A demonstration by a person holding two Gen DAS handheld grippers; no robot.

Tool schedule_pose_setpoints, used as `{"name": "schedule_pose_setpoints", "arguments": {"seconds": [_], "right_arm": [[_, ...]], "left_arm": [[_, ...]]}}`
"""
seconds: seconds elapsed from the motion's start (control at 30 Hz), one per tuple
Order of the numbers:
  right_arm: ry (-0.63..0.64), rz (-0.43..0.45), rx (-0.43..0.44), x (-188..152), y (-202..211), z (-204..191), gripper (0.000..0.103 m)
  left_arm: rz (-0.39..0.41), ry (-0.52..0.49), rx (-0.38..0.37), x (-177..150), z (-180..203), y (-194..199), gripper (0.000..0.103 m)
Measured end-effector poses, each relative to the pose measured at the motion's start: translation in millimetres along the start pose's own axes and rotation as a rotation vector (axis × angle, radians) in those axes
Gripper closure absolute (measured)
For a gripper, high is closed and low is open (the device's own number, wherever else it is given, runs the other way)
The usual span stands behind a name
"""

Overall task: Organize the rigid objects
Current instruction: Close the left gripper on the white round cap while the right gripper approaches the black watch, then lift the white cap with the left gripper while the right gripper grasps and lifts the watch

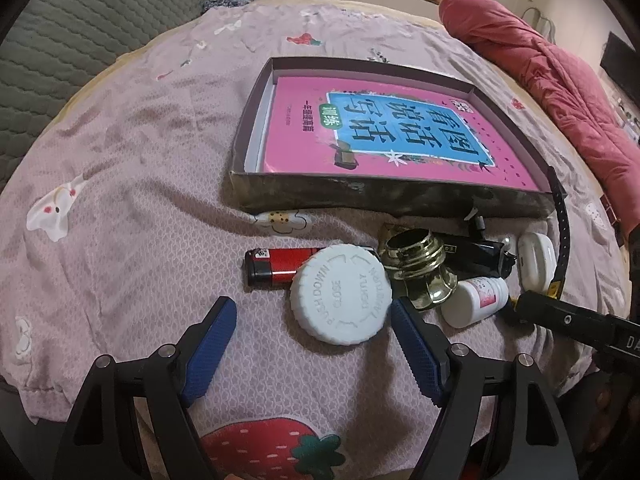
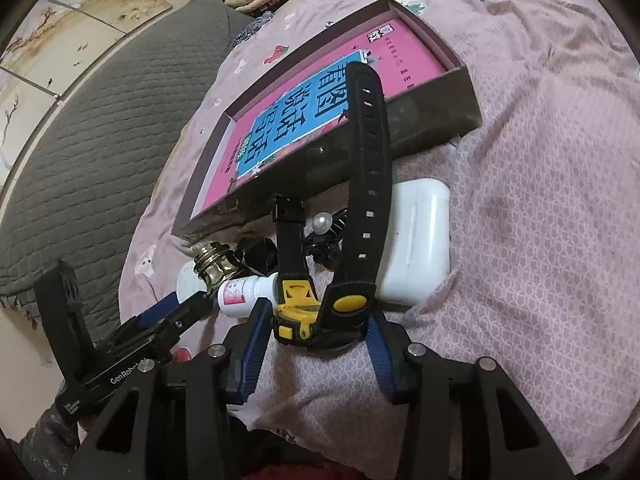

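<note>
STEP: right hand-held gripper (image 2: 316, 330) clamps the black-and-yellow watch (image 2: 304, 312) by its case, beside the box (image 2: 436, 108) on the bed | ADVICE: lift until the strap clears the wall, then lower inside | LEFT: left hand-held gripper (image 1: 314, 322) wide open, empty, over the white cap (image 1: 340, 294) | VIEWS: only the left view shows the red lighter (image 1: 276, 267); only the right shows the grip

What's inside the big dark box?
A pink book lies flat inside the box, filling most of it. Whatever might lie beneath the book is covered.

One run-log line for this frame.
right tool: shut on watch | left tool: open, by white cap | box: holds book
</note>
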State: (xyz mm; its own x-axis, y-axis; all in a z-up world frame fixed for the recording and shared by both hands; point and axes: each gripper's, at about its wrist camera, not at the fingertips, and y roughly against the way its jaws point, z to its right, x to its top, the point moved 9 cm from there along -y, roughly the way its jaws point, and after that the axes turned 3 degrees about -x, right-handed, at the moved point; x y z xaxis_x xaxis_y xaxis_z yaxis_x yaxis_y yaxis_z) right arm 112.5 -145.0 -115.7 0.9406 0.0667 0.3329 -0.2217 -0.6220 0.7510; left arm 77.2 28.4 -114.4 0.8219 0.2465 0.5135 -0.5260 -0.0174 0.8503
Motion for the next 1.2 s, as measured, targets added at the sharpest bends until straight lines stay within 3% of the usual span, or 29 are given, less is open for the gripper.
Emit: {"name": "schedule_pose_setpoints", "arguments": {"seconds": [0.13, 0.33, 0.5, 0.63, 1.0, 1.2], "right_arm": [[0.004, -0.018, 0.009, 2, -5, 2, 0.057], [0.043, -0.021, -0.022, 1, -8, -4, 0.057], [0.073, -0.013, -0.041, -1, -8, -11, 0.058], [0.09, 0.003, -0.056, -2, -5, -15, 0.058], [0.16, 0.085, -0.116, 5, 16, -21, 0.058], [0.165, 0.126, -0.127, 12, 26, -20, 0.058]], "left_arm": [[0.012, -0.031, 0.012, 3, 3, 1, 0.024], [0.003, -0.076, 0.033, 3, 12, -4, 0.035], [-0.015, -0.074, 0.008, 3, 11, -10, 0.038], [-0.018, -0.079, -0.011, 1, 12, -9, 0.048], [-0.003, -0.02, -0.107, 5, 9, -3, 0.05], [0.016, -0.017, -0.123, 8, 10, 2, 0.05]]}}
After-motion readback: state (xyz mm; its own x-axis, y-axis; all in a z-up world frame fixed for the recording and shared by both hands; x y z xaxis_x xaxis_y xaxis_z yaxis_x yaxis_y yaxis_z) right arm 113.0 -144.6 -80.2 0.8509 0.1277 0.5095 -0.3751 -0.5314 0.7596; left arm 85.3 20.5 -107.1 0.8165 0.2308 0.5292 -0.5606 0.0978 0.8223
